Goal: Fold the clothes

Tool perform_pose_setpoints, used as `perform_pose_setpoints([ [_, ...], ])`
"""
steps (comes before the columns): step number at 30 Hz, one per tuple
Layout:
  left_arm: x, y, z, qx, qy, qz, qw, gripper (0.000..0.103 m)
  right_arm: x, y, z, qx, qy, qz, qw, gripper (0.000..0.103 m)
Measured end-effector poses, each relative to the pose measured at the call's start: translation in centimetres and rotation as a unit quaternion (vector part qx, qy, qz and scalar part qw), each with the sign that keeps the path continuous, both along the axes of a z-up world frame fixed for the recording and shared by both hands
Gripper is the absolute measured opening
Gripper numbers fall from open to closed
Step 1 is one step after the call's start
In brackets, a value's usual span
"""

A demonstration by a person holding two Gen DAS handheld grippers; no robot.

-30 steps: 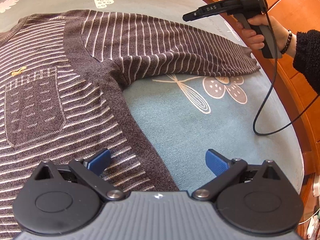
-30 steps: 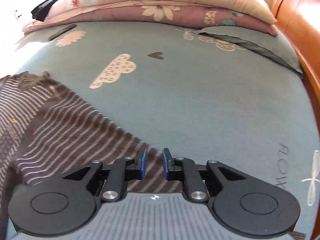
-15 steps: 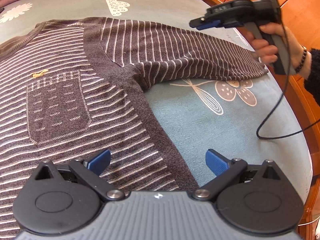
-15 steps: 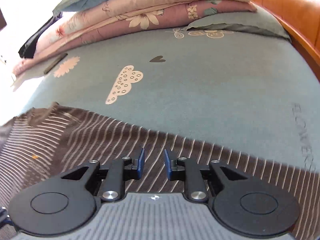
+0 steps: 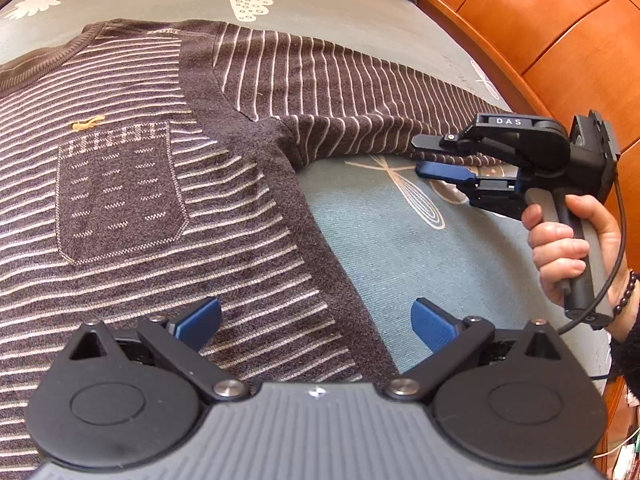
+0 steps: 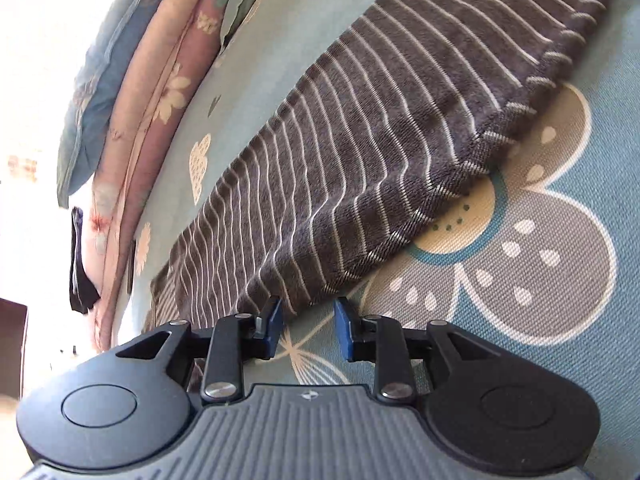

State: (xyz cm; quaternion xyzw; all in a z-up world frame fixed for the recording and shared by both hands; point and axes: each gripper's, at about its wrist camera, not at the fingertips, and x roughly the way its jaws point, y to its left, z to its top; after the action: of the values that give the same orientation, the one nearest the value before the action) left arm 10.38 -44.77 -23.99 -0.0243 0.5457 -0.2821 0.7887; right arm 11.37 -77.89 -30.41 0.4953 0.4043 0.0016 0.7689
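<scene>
1. Sweater (image 5: 168, 184): one, dark brown with thin pale stripes and one chest pocket (image 5: 120, 196), lies flat on the bed (image 5: 400, 240) under and ahead of the left gripper (image 5: 316, 320).
2. Left gripper: jaws spread wide, empty, hovering over the sweater's side edge.
3. Sleeve (image 6: 380, 152): one stretched out, its edge just ahead of the right gripper (image 6: 306, 326).
4. Right gripper: rolled on its side, jaws have just been opening and stand partly apart at the sleeve's lower edge; the pads do not press on the cloth.
5. One hand (image 5: 568, 248) grips its handle.
6. Several folded quilts (image 6: 132, 120) are stacked far beyond the right gripper.
</scene>
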Motion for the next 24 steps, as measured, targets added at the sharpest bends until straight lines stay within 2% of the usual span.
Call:
perform_pose_setpoints([
  [4,-0.3,-0.2,0.0,-0.001,0.004,-0.004,1.0,0.1,-0.3,0.6,-0.9,0.01,-0.02,-0.055,0.998,0.032],
  [7,-0.4,-0.1,-0.1,-0.001,0.007,-0.003,1.0,0.1,-0.5,0.7,-1.4,0.018,-0.031,-0.075,0.997,0.032],
  [12,-0.2,-0.1,-0.4,0.0,0.009,0.0,1.0,0.1,-0.1,1.0,-1.1,-0.012,-0.04,-0.075,0.996,0.031],
  [14,-0.1,-0.1,-0.4,0.0,0.009,0.001,1.0,0.1,0.3,1.3,-0.7,-0.041,-0.022,-0.073,0.996,0.013],
  [15,-0.1,-0.1,-0.4,0.0,0.009,0.001,1.0,0.1,0.4,1.2,-0.5,-0.048,-0.014,-0.07,0.996,0.007],
  [18,-0.1,0.0,-0.2,0.002,0.007,-0.004,1.0,0.1,0.5,0.9,0.6,-0.063,0.002,-0.067,0.996,0.009],
  [21,-0.1,0.2,0.0,0.01,-0.003,-0.01,0.9999,0.1,0.3,0.3,2.3,-0.091,-0.015,-0.057,0.994,0.009],
  [23,0.0,0.4,0.0,0.017,-0.013,-0.012,0.9997,0.1,0.5,0.6,3.1,-0.11,-0.013,-0.027,0.993,0.011],
  [24,0.1,0.5,0.0,0.021,-0.018,-0.013,0.9995,0.1,0.5,1.0,3.5,-0.126,-0.009,-0.009,0.992,0.016],
])
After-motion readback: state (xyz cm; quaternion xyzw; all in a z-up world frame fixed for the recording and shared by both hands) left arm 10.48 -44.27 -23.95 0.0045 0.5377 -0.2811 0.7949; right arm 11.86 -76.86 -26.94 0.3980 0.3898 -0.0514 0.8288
